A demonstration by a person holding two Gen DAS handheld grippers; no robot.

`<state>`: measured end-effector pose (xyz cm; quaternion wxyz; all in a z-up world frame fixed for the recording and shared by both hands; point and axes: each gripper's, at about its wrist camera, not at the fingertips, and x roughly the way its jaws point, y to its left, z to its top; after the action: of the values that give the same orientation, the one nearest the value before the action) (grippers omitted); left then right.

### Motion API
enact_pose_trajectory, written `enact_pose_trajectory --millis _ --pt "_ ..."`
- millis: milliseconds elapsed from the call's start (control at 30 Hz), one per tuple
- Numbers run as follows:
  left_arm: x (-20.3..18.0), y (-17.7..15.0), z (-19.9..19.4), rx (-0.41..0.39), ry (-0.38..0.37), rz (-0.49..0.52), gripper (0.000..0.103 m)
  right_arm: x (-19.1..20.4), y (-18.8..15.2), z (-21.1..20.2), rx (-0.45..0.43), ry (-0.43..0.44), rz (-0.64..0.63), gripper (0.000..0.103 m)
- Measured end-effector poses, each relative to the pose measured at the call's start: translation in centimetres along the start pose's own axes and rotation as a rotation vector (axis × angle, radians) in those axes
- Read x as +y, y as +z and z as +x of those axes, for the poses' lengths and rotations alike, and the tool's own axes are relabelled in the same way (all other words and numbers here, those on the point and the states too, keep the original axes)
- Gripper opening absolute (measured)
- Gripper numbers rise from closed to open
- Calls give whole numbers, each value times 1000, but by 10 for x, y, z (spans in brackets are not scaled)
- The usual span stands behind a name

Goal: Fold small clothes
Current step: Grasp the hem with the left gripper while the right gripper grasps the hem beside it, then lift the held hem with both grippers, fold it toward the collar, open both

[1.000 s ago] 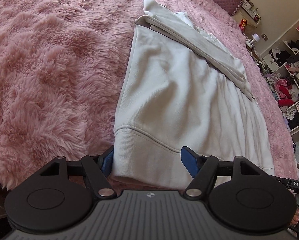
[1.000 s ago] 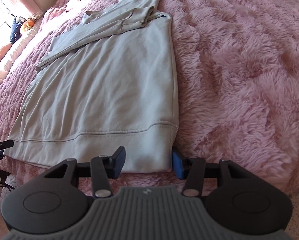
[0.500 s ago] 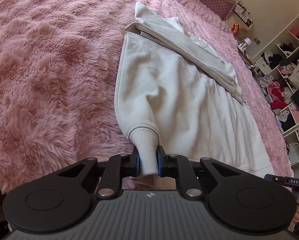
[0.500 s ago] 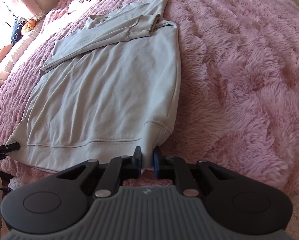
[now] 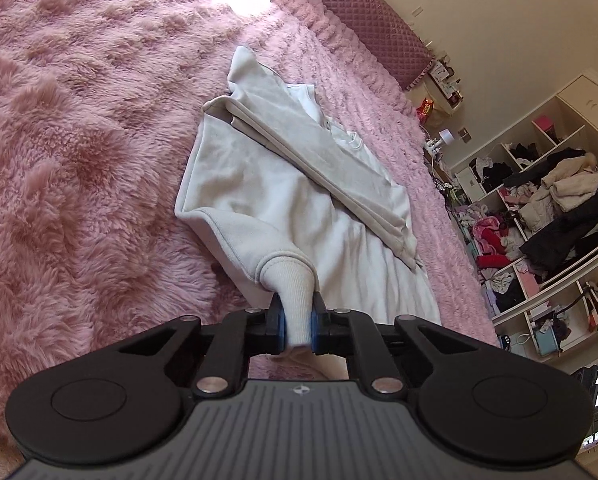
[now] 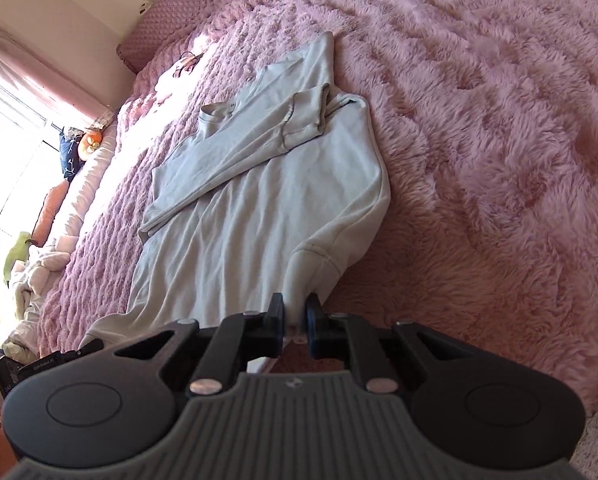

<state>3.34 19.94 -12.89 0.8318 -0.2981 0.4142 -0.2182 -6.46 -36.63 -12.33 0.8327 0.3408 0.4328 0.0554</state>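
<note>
Both claws first: our left gripper (image 5: pixel 297 326) has its blue pads pinched tight on the ribbed hem corner of the sweatshirt (image 5: pixel 259 192), and our right gripper (image 6: pixel 295 322) is clamped on the opposite hem corner of the sweatshirt (image 6: pixel 267 200), jaws nearly together with cloth between them.

Now the big picture, everything measured from the sweatshirt. We see the fluffy pink bedspread (image 5: pixel 79 140) under it, spreading out on all sides; in the right wrist view the same bedspread (image 6: pixel 499 140) runs wide past the garment's right edge. Beyond the collar end we have the quilted mauve headboard (image 5: pixel 363 16). Off to the sweatshirt's right in the left wrist view stand the open shelves (image 5: pixel 547 216), stuffed with heaped clothes. In the right wrist view, off its left edge, we get the bright window (image 6: pixel 15 128) with a pink curtain.

The sweatshirt itself lies flat at the far end, cream-coloured, while both near hem corners are lifted off the bedspread into the grippers. Across its chest we see a folded sleeve (image 5: pixel 327 160) laid diagonally, its cuff (image 6: pixel 305 122) resting near the right shoulder.
</note>
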Motion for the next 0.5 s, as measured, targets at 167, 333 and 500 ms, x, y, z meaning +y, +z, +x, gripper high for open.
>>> enact_pose_trajectory --millis 167,333,500 --pt "-11 29 10 -37 -55 39 11 3 23 3 -44 21 13 5" --pt "-23 73 28 -85 -111 77 11 11 61 14 -124 44 12 4" --pt "-27 121 60 -113 -123 98 11 21 117 34 -224 60 4 4"
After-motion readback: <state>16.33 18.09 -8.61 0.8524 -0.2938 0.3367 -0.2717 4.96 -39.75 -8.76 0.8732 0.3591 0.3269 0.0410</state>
